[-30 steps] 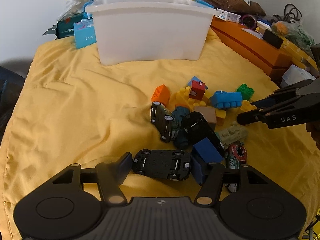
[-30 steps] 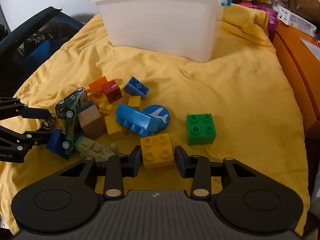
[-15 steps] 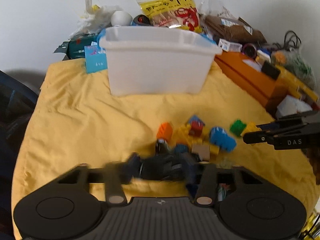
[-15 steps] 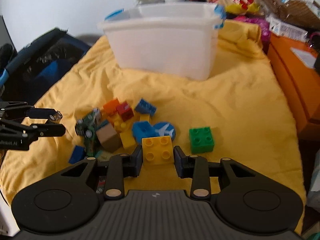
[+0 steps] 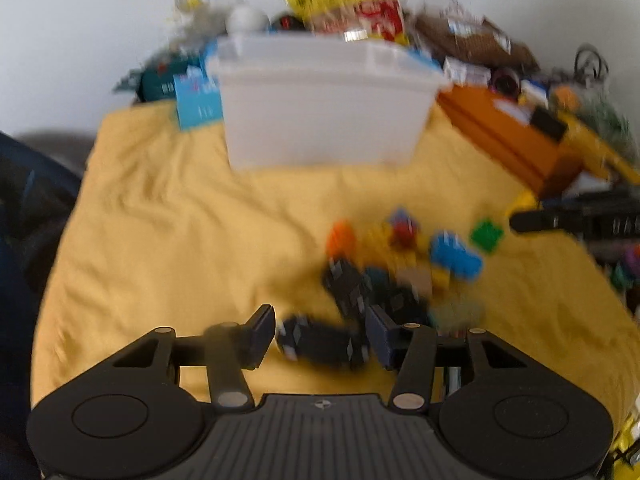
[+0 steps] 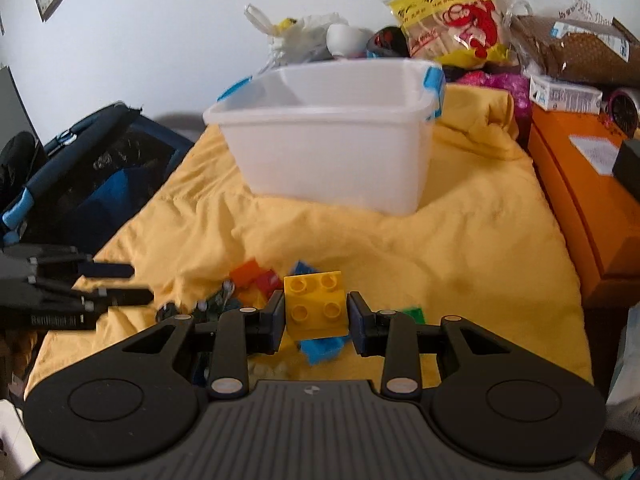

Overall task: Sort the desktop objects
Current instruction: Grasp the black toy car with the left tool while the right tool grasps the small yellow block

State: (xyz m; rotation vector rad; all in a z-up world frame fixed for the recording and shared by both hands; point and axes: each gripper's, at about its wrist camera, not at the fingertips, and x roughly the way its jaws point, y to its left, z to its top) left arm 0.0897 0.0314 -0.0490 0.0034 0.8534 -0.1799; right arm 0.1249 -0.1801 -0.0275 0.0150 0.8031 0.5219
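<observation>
The right gripper (image 6: 316,320) pinches the yellow brick (image 6: 315,305) by its flat sides above the yellow sheet (image 6: 460,248): light, rigid, slick plastic. The left gripper (image 5: 320,334) is opening around the black toy car (image 5: 322,342), hard and rolly.

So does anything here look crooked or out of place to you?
Yes: the yellow studded plastic brick sits tilted between the right hand-held gripper's fingers, one corner dipping. The black toy car between the left hand-held gripper's opening fingers also looks askew, though blur hides whether it is held.
</observation>
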